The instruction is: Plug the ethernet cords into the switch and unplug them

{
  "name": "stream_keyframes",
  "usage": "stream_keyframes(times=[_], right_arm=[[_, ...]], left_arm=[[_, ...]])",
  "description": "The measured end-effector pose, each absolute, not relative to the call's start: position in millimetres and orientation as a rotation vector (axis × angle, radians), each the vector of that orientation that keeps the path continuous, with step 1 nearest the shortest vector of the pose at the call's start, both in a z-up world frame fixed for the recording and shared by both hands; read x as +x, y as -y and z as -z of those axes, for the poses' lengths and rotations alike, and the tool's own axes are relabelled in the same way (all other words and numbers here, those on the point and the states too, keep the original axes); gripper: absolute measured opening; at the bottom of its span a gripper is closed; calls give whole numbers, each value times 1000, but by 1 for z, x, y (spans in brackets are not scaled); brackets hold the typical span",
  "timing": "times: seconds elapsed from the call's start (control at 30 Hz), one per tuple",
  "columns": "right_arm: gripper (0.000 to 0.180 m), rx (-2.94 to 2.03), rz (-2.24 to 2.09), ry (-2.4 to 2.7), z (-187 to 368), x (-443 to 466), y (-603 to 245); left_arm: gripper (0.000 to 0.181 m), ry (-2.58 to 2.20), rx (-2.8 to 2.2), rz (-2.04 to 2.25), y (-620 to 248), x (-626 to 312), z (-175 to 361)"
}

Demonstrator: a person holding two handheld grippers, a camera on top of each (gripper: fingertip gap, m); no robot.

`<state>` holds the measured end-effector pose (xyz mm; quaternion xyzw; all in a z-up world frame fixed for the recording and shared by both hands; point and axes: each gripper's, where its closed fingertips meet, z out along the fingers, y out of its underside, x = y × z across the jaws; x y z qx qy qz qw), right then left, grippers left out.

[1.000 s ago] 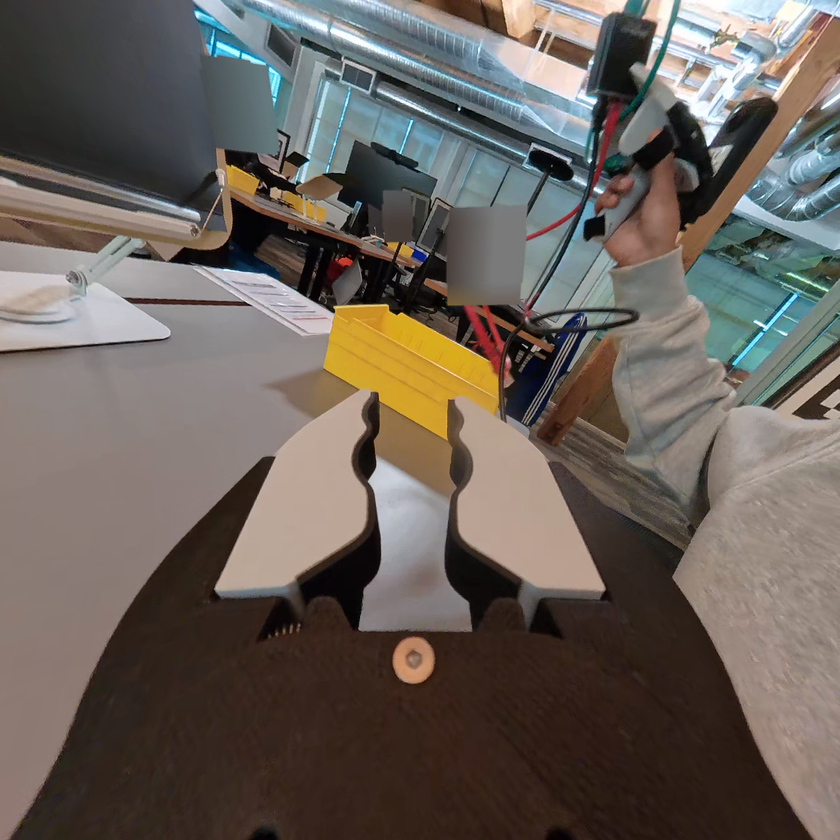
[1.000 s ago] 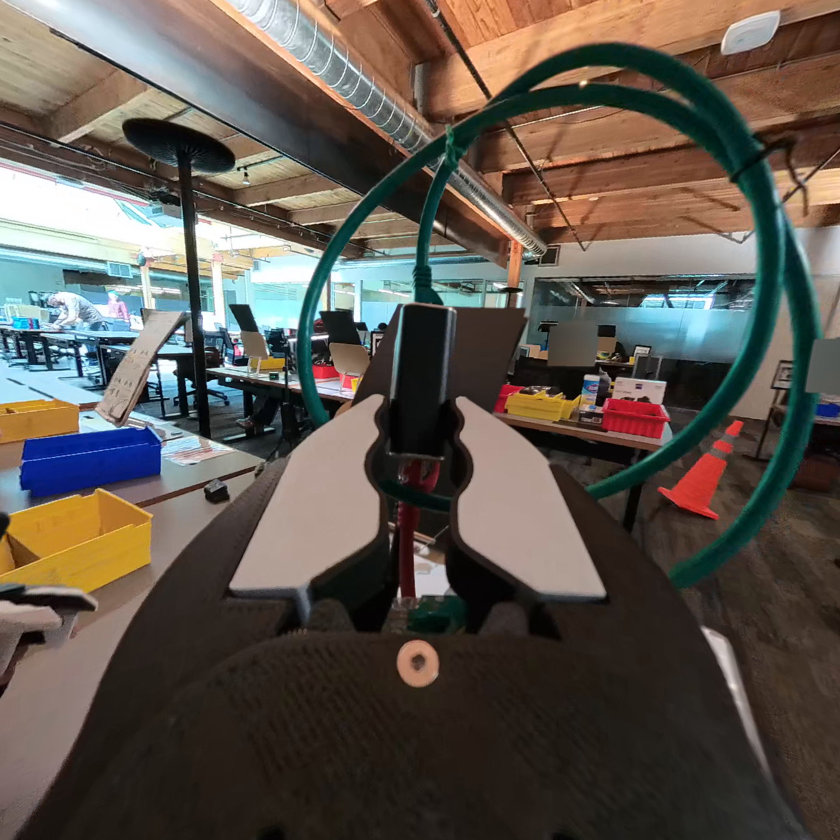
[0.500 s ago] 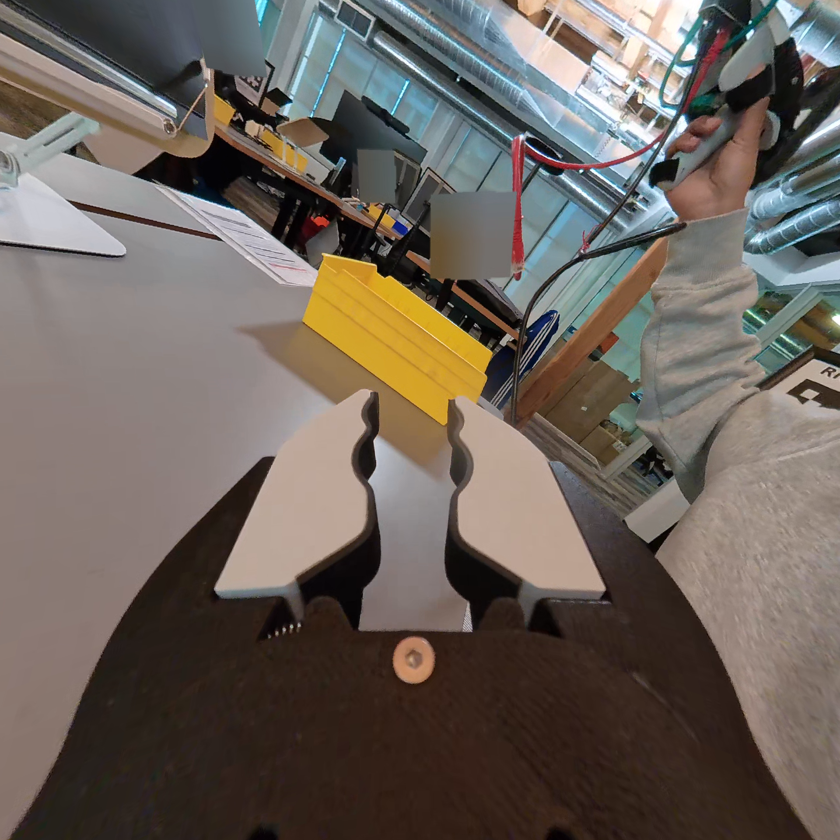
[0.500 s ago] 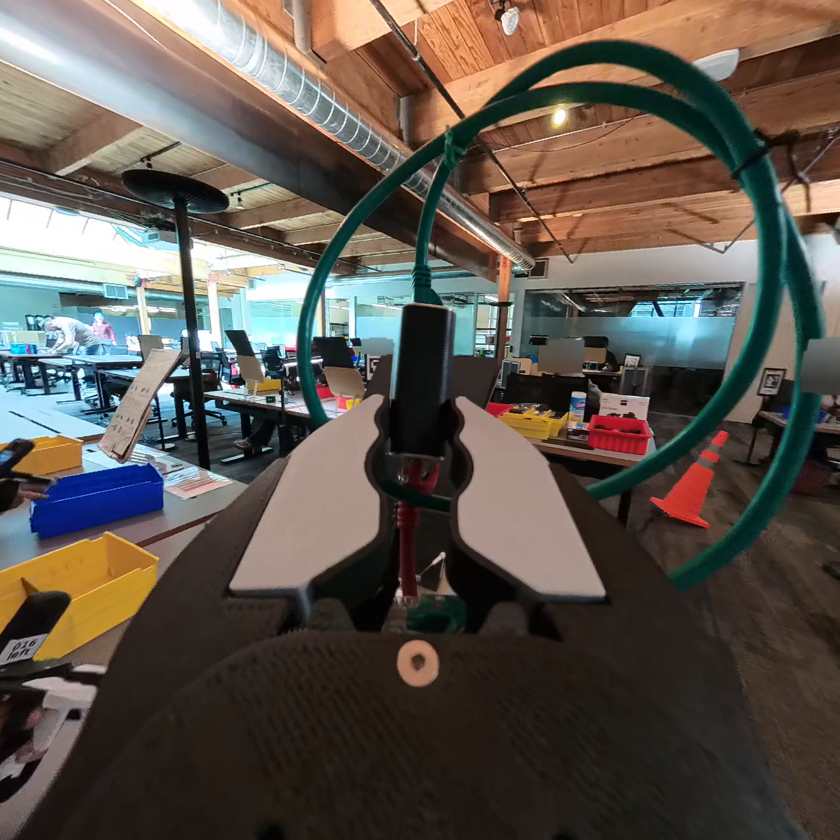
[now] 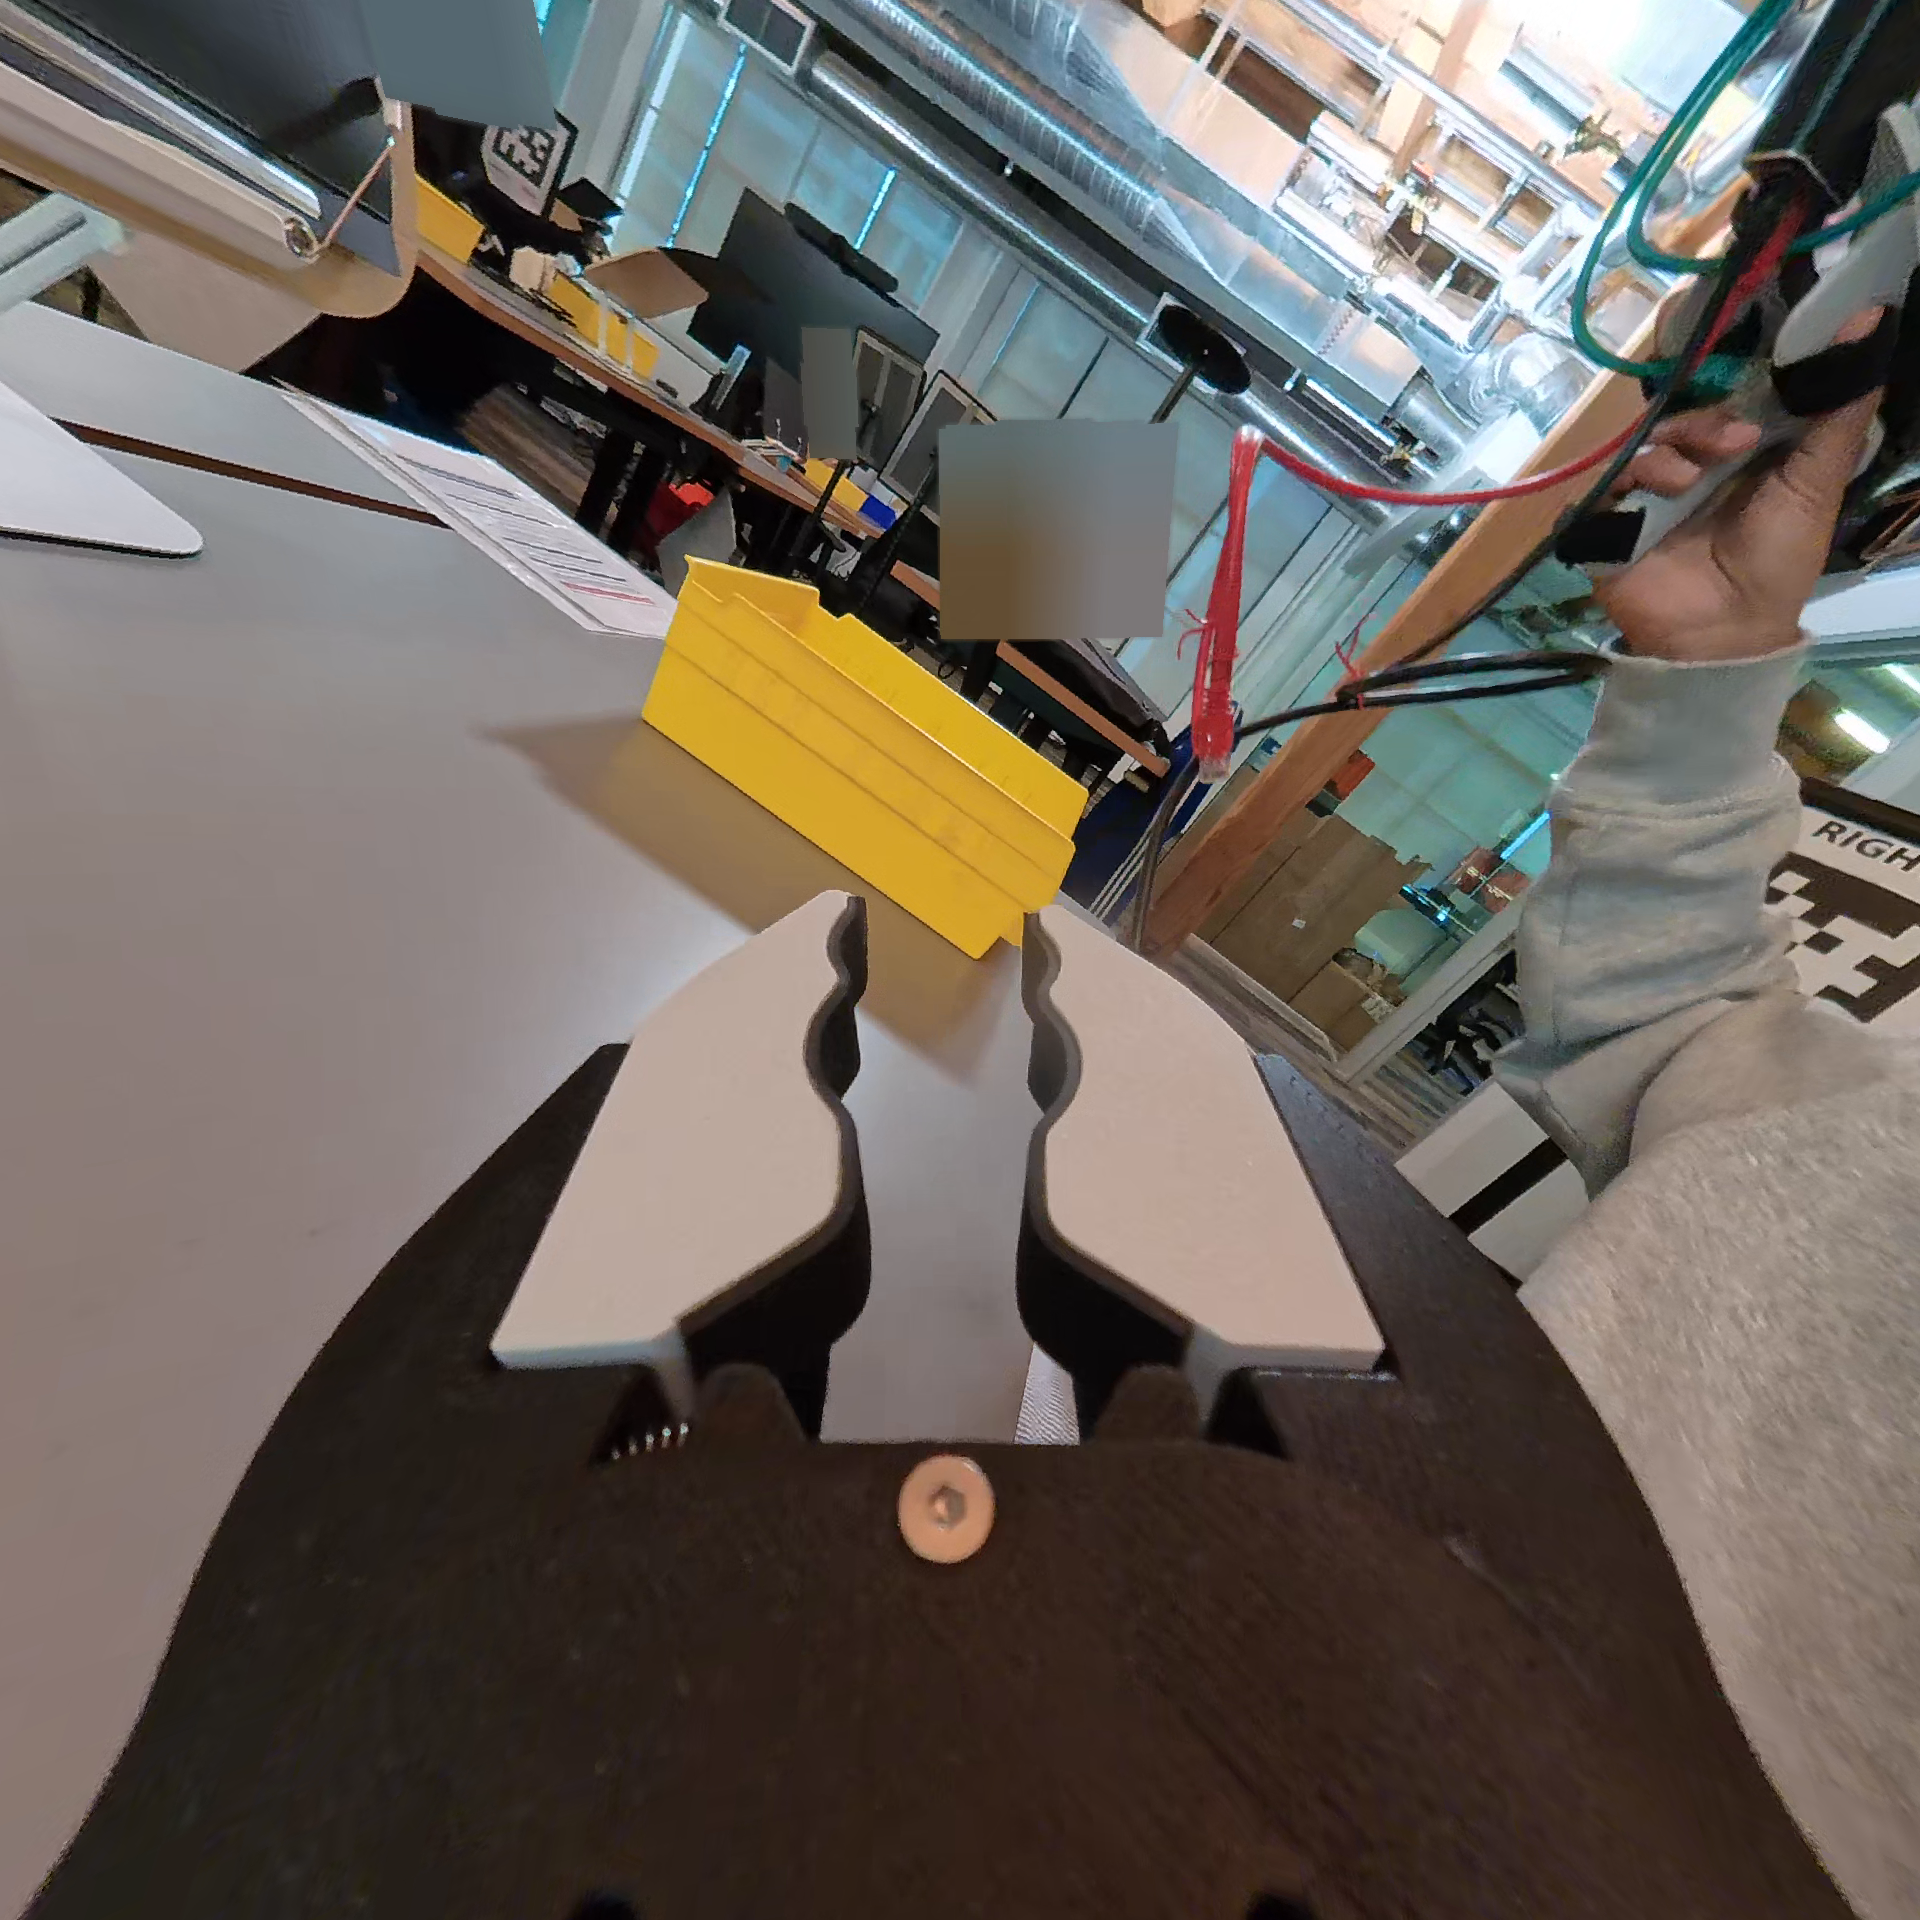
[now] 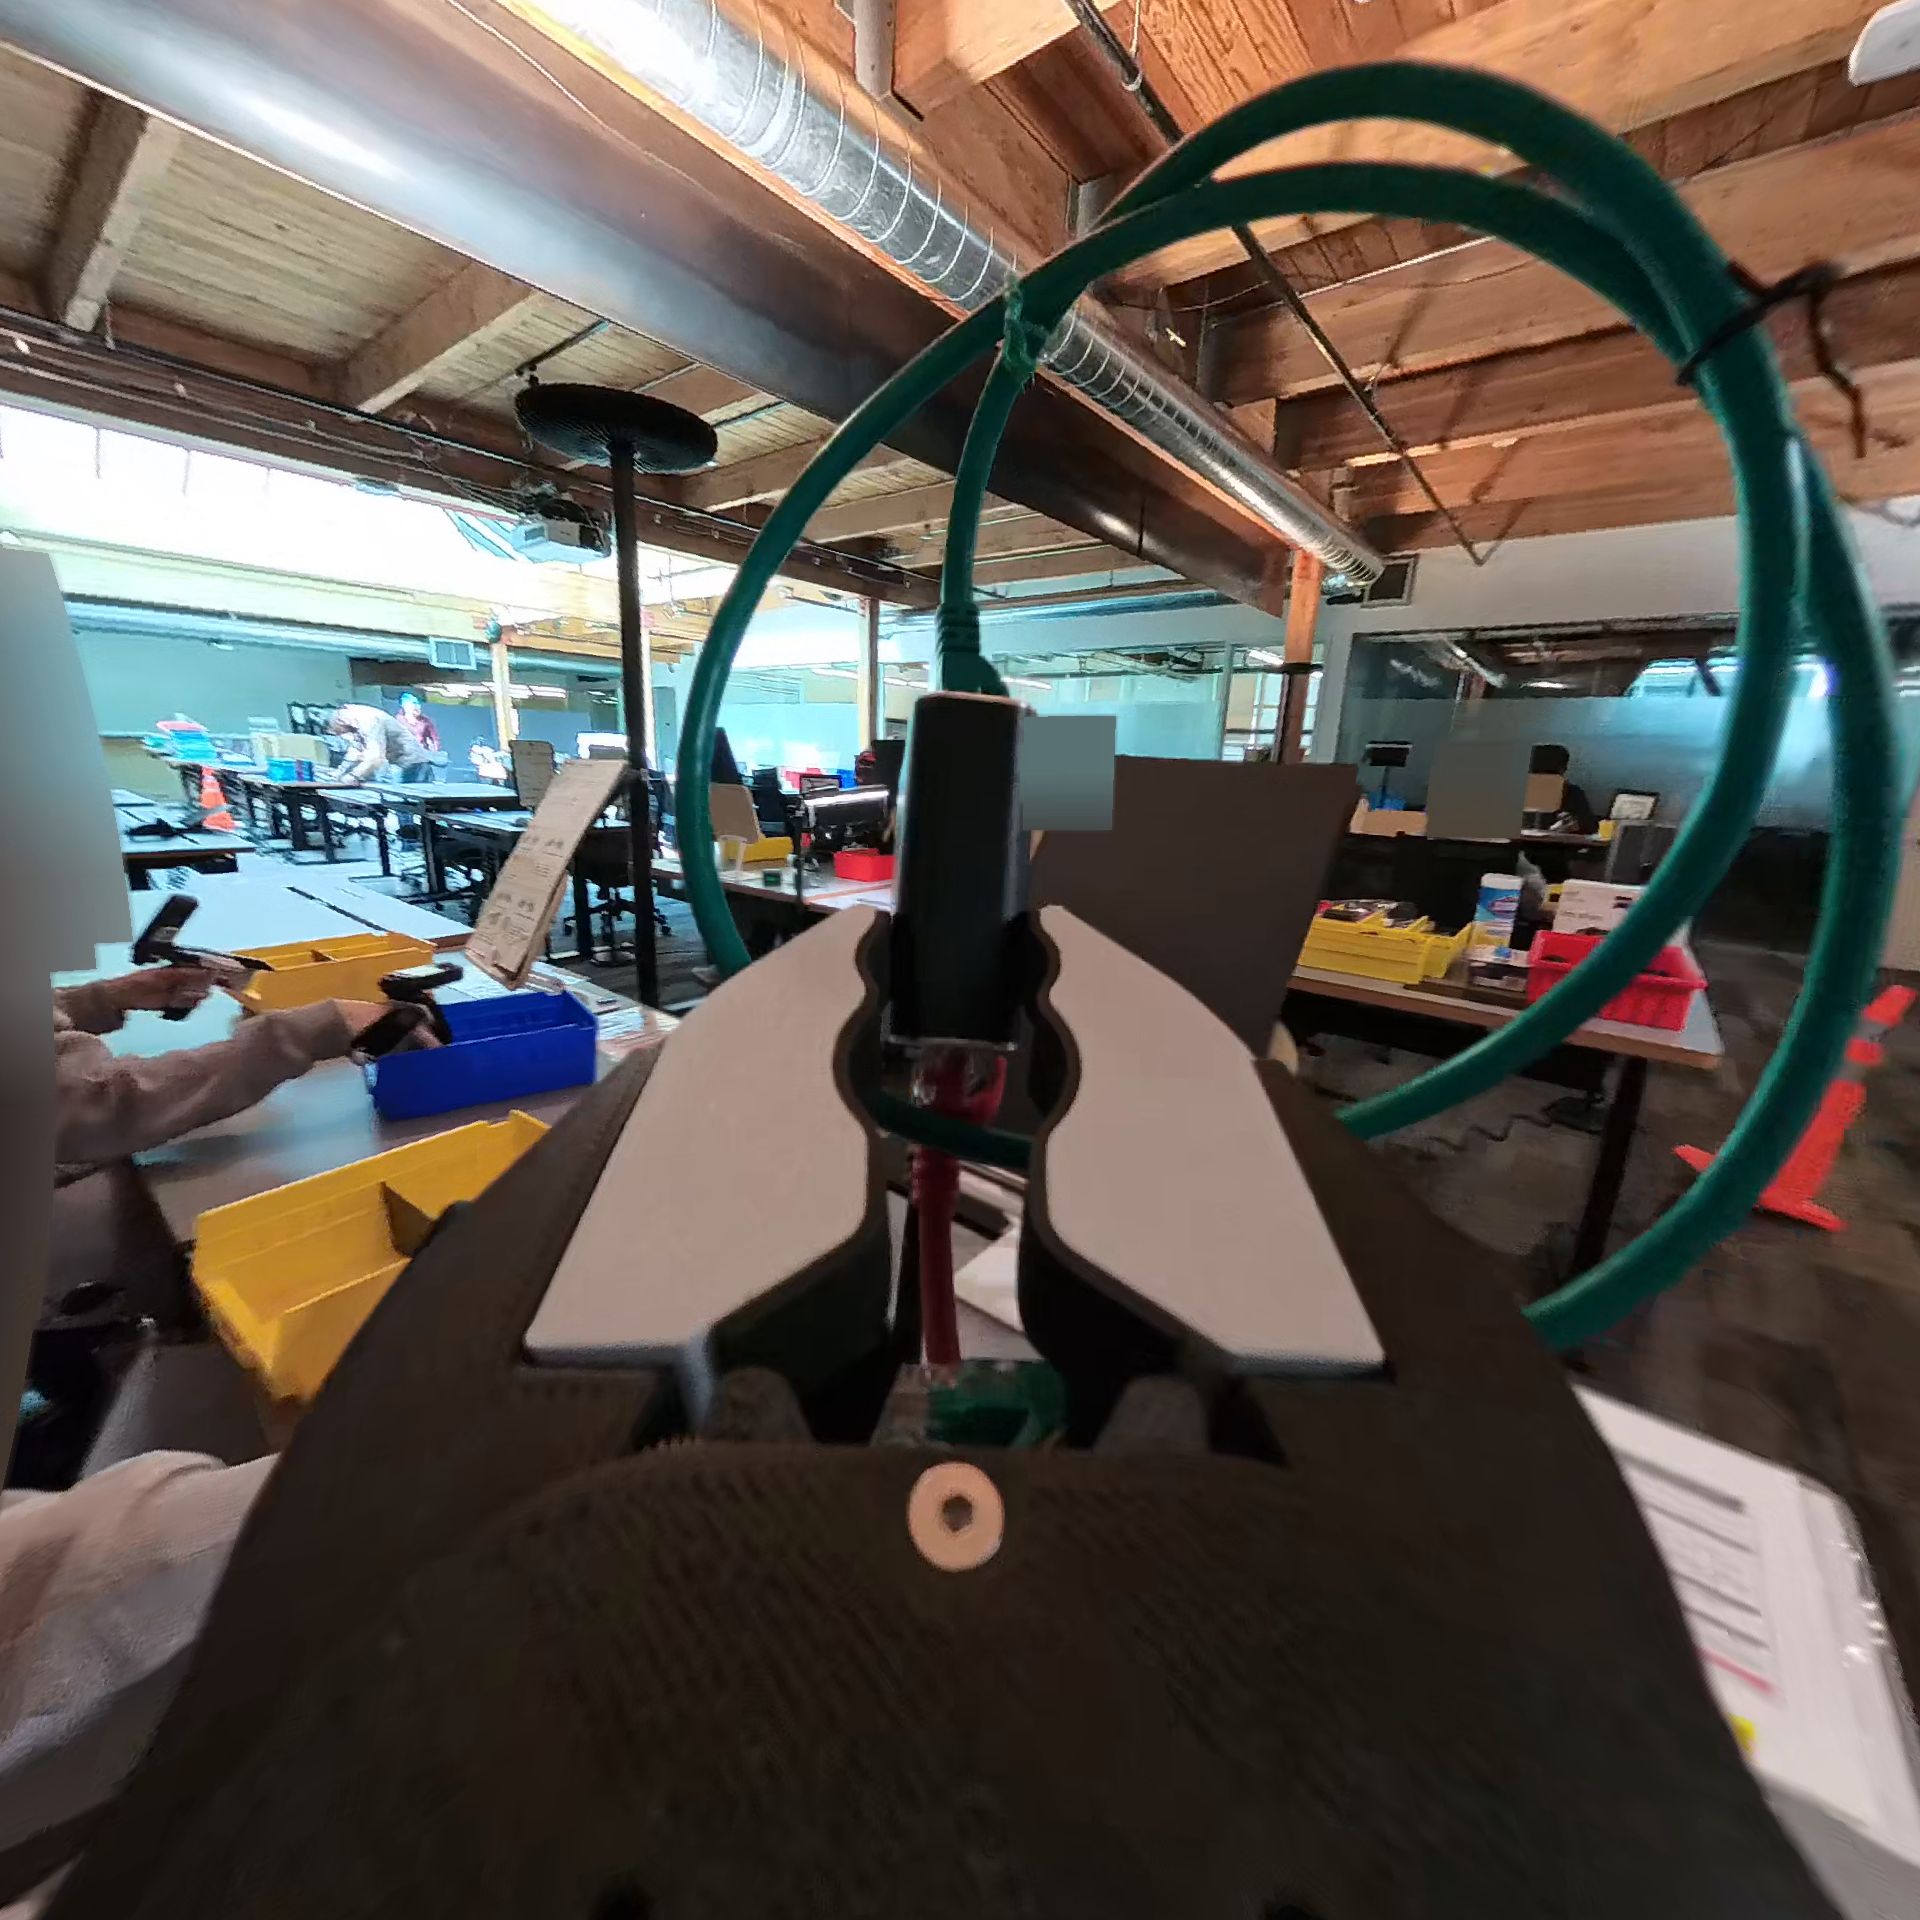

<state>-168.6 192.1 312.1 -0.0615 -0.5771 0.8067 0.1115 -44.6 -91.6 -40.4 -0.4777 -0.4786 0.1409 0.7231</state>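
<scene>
- Against the frame from a second ago, we see the right gripper turned leftward in its own view: the blue bin and yellow bin now sit closer to the middle, and a person's sleeved arms have come into view at the left edge.
- In the left wrist view, the red cord's free plug now hangs in plain sight beside the wooden post, where a second ago it was barely visible behind the yellow tray.
- The raised hand holding the right gripper has moved toward the upper right corner of that view.
- Our left gripper is unchanged: its fingers stand a moderate gap apart, holding nothing, above the grey table.
- Our right gripper's fingers are closed against the sides of the black switch, which stands upright between them, lifted well above the table.
- A green cord loops in wide circles from the switch's top end.
- The red cord leaves the switch's lower end and runs back between the fingers.
- A green connector lies at the fingers' base; we cannot tell what it attaches to.
</scene>
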Motion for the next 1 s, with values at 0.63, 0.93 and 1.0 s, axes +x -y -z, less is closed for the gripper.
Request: stream_keyframes(times=[0.63,0.93,1.0], right_arm=[[24,-287,-2307,1703,-287,-179,-220],[24,-320,-2095,1569,-327,-276,-235],[24,-333,-2072,1593,-319,-300,-231]], left_arm=[[28,1107,-1149,-294,77,-50,73],[28,1123,-1151,-273,78,-52,81],[28,1126,-1149,-267,79,-52,82]])
